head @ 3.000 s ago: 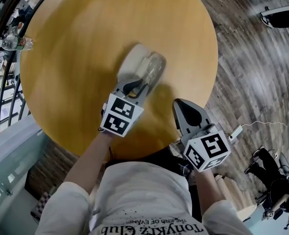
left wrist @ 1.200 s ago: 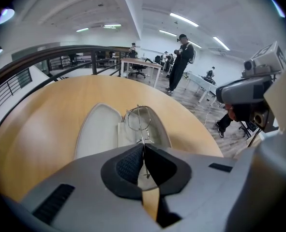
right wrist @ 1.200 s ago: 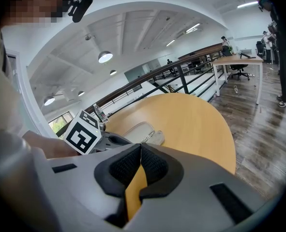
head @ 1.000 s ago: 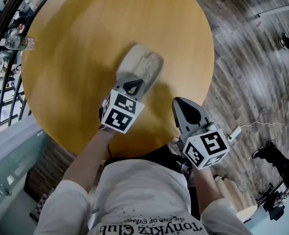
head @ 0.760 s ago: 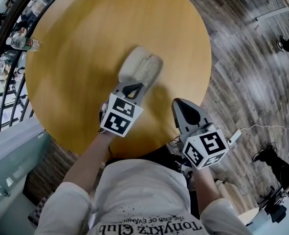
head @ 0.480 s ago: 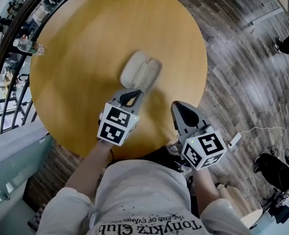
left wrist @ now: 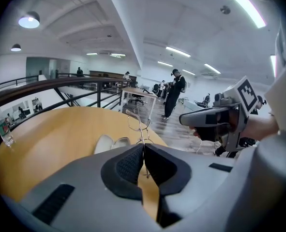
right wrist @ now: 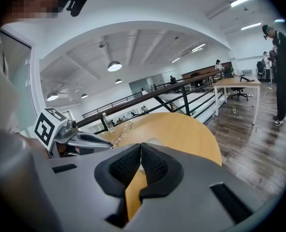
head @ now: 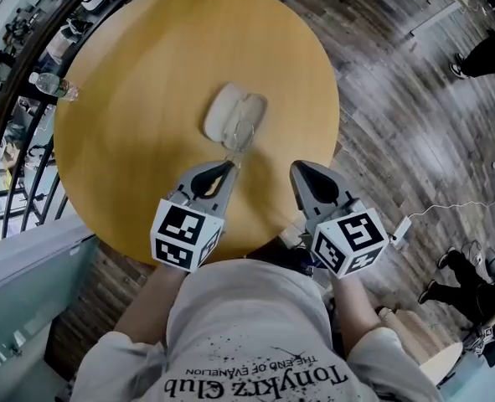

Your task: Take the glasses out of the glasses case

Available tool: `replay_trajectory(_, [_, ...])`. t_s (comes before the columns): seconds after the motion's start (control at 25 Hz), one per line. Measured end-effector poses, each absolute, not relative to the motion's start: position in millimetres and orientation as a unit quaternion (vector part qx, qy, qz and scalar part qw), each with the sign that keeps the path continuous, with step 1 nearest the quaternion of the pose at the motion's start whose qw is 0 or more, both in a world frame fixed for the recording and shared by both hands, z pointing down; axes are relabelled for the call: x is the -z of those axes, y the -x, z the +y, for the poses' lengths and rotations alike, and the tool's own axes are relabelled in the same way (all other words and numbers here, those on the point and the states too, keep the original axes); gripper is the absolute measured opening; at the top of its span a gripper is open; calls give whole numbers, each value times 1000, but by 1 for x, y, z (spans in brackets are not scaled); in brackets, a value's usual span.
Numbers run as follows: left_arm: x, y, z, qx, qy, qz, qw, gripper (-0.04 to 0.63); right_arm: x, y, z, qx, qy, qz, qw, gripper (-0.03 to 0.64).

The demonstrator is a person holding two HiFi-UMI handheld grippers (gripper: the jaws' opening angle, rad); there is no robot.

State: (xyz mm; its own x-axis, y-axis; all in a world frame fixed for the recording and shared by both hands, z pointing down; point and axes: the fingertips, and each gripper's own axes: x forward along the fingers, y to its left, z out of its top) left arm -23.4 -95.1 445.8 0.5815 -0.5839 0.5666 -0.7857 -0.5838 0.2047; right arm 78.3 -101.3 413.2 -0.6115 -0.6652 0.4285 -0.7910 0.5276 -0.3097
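Since half a second ago, our left claw (head: 224, 167) has drawn back from the glasses case (head: 234, 112) toward our body. It is clamped tight on a thin temple of the glasses (left wrist: 137, 122), which hang in the air above the counter (head: 138, 90), clear of the case. The case lies open on the counter, and both halves show pale lining. Our right claw (right wrist: 140, 152) has stayed at the near counter edge, pressed together with nothing between its pads.

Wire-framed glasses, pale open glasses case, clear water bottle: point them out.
Wire-framed glasses (left wrist: 135, 122): left gripper view, lens.
Pale open glasses case (head: 224, 112): head view, left half.
Clear water bottle (head: 51, 85): head view, body.
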Motion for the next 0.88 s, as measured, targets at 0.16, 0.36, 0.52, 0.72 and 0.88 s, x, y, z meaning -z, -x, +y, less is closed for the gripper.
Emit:
replay_trajectory(0.16, [-427, 31, -82, -205, -864, -403, 222, 32, -400, -73, -96, -232, -421, -867, 130, 25])
replay_trajectory(0.36, [-403, 42, -68, -175, -868, -413, 212, 32, -384, -60, -90, -214, -417, -874, 130, 25])
replay_trajectory(0.52, [-390, 41, -56, -158, -872, -421, 196, 32, -369, -54, -87, -201, -411, -880, 125, 25])
replay_trajectory(0.72, [-368, 43, -47, -134, -869, -434, 195, 32, -342, -43, -87, -191, -398, -890, 115, 25])
replay_trajectory(0.88, [-360, 45, -43, -130, -869, -441, 183, 32, -335, -35, -79, -188, -382, -897, 119, 25])
